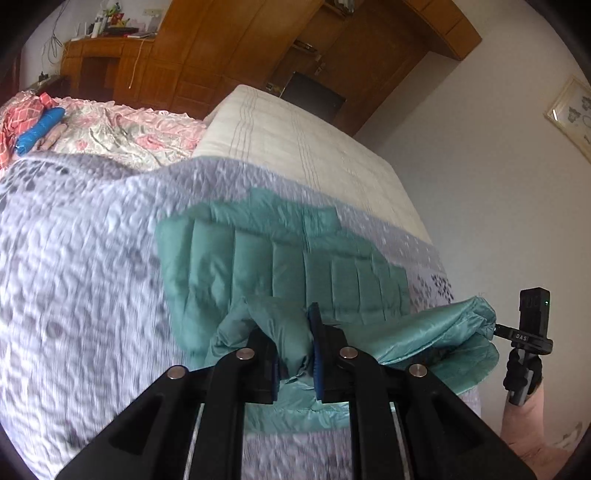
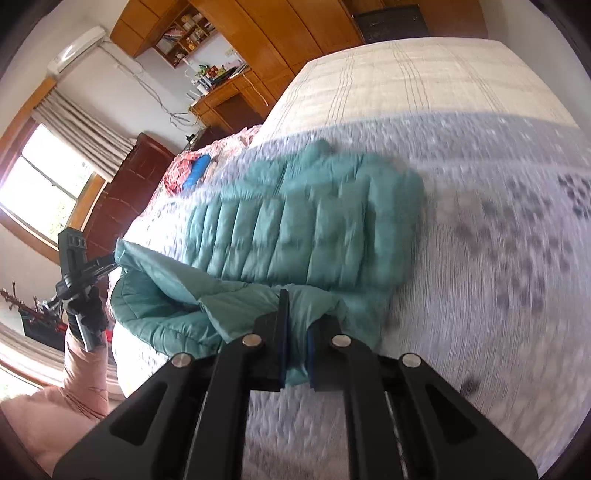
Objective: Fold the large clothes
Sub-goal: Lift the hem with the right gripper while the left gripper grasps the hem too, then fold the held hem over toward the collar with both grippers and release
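With each hand-held gripper, left [image 1: 295, 347] and right [image 2: 295, 343], clamped on the teal jacket [image 2: 295, 229], carry the hem level and lay it squarely over the collar

The jacket [image 2: 295, 236] lies on the bed [image 2: 498, 295], its near edge raised; beyond it lie bare mattress [image 2: 406, 85] and wardrobe [image 2: 295, 33].

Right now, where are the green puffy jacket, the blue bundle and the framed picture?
green puffy jacket [image 2: 295, 229]: right wrist view, quilted middle panel.
blue bundle [image 1: 37, 131]: left wrist view, its middle.
framed picture [image 1: 572, 114]: left wrist view, on the glass.
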`<state>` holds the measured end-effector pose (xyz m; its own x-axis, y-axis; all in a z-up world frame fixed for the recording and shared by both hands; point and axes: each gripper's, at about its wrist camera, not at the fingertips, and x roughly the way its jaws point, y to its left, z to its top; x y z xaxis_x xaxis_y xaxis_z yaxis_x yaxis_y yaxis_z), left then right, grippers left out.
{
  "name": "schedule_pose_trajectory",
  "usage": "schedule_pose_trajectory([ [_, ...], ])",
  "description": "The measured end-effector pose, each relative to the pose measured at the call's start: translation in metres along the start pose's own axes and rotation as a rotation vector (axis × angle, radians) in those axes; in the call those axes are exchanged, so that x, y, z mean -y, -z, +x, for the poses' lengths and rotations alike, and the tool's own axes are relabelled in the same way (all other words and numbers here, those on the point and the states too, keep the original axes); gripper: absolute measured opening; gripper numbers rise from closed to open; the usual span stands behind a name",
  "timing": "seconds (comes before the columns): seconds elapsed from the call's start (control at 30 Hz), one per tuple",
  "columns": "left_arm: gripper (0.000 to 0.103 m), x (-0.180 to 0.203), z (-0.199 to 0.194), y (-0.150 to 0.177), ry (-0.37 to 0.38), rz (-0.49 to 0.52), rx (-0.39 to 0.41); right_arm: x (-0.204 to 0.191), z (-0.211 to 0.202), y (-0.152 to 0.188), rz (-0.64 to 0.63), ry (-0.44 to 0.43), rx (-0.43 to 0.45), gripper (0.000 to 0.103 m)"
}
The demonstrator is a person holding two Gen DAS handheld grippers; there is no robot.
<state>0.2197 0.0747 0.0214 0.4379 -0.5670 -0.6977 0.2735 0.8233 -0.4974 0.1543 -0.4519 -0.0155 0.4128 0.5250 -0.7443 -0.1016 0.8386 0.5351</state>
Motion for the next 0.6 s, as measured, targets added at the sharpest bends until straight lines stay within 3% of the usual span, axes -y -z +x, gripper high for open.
schedule_pose_trajectory([
  [0.3,0.013,-0.032,0.083,-0.082,-0.061,-0.052,-0.01,0.041,0.063,-0.095,0.049,0.014,-0.06,0.006],
  [0.6,0.013,-0.074,0.159,-0.112,-0.093,-0.129,-0.096,0.092,0.135,-0.138,0.16,-0.008,-0.144,0.006],
])
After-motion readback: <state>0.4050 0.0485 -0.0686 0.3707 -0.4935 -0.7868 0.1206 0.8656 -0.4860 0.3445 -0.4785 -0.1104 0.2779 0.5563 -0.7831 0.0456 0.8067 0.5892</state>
